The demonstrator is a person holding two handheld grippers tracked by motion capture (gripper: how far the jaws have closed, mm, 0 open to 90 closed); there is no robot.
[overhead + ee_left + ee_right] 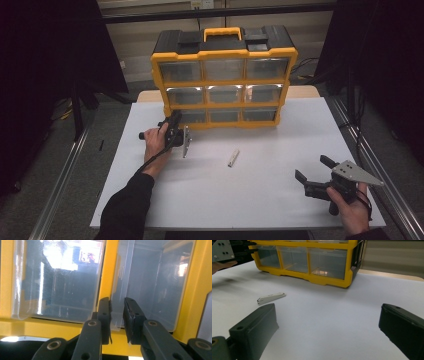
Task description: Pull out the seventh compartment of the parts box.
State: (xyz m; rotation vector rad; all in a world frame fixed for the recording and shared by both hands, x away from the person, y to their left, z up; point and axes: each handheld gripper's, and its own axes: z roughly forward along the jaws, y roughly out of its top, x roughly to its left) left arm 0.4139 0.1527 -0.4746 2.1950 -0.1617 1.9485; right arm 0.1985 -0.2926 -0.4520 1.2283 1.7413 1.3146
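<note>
A yellow and black drawer organizer (225, 53) with clear drawers stands at the back of the white table (260, 200). My left gripper (175, 117) is up against its bottom-left drawer (194, 116). In the left gripper view the jaws (117, 301) stand close together, and the clear front lip of a drawer (150, 285) is pinched between the pads. My right gripper (312, 167) hovers open near the table's front right, with nothing between its fingers (328, 312). A small white flat stick-like object (233, 158) lies mid-table, ahead and left of the right gripper (271, 297).
The organizer (324, 280) has three rows of three drawers and a yellow carry handle (222, 33) on top. Metal rails (372, 165) run along both sides of the table. Dark curtains close in the left and right.
</note>
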